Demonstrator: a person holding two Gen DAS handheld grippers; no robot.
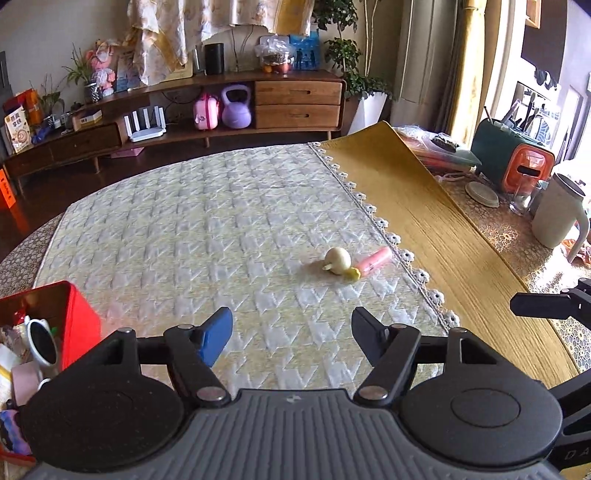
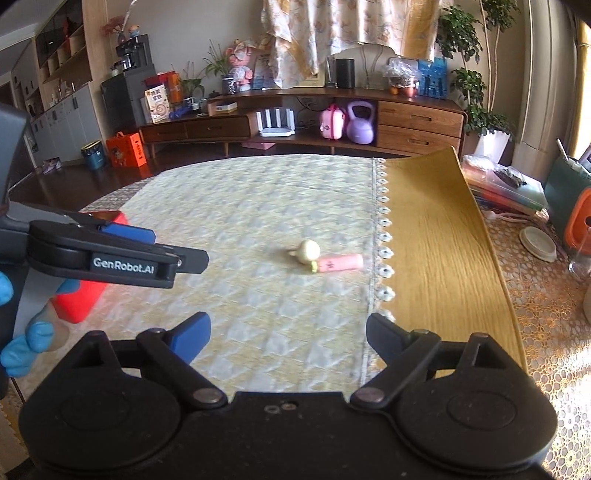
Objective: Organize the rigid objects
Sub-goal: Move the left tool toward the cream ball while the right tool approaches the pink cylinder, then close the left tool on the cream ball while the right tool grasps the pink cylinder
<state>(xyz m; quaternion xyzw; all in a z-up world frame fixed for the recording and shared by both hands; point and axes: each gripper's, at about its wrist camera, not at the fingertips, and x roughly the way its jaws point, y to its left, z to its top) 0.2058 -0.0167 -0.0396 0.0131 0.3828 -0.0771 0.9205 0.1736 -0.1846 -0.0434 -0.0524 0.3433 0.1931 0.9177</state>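
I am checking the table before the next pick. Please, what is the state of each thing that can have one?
left hand-held gripper: open, holds nothing
right hand-held gripper: open, holds nothing
red box: open on top, things inside
cream round toy: lying on the quilted cloth
pink tube: lying flat, beside the toy

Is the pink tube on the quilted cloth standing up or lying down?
Lying down: the pink tube rests lengthwise on the quilted cloth.

You're in a home living room: a long wooden sideboard (image 1: 236, 107) across the top of the frame holds a kettlebell (image 1: 236, 107), router (image 1: 144, 127) and doll (image 1: 101, 64); curtains (image 2: 332, 33) and potted plants (image 2: 469, 81) stand upper right, and a quilted cloth (image 1: 192, 229) covers your desk.
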